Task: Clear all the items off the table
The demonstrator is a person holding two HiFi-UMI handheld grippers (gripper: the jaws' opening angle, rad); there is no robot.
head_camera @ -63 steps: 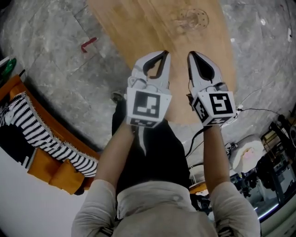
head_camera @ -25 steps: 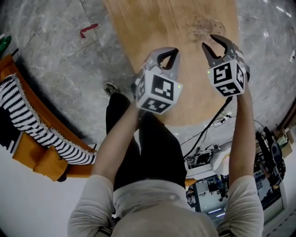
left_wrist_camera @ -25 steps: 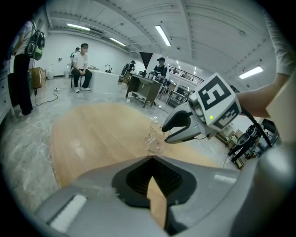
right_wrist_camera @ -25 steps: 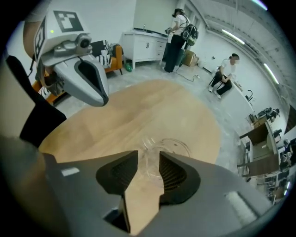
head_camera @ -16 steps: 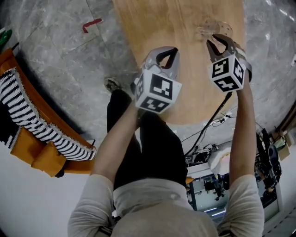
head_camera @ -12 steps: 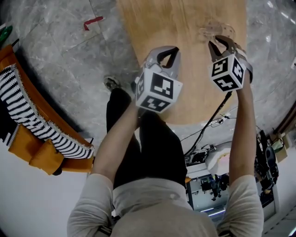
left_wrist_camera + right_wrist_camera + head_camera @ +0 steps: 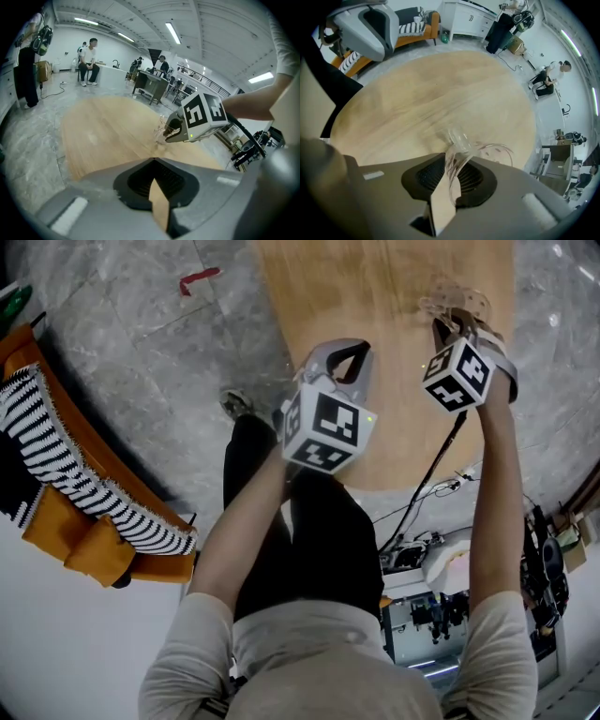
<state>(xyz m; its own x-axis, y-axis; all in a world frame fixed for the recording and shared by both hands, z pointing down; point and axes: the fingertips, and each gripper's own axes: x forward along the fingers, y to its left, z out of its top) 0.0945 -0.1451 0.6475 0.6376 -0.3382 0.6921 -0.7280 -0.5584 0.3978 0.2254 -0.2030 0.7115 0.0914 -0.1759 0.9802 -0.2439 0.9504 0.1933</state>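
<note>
A clear glass point(image 7: 457, 298) lies on the round wooden table point(image 7: 375, 296) near its far right edge. My right gripper point(image 7: 448, 324) points steeply down over it. Its jaws have just been closing, and the thin rim of the clear glass point(image 7: 464, 143) now sits pinched in the narrow gap of the right gripper point(image 7: 449, 157). My left gripper point(image 7: 361, 345) hovers over the table's near edge, fingertips together and empty. The left gripper view shows the left gripper point(image 7: 153, 160) shut, with the right gripper point(image 7: 171, 133) on the clear glass point(image 7: 161, 127) ahead of it.
An orange sofa with a striped cushion point(image 7: 66, 465) stands on the grey floor at left. A red mark point(image 7: 200, 279) is on the floor. Cables and equipment point(image 7: 450, 568) crowd the lower right. People point(image 7: 89, 54) sit and stand far behind the table.
My right gripper has sunk onto the glass and its jaws went from wide open to closed on the rim. The left gripper has barely shifted.
</note>
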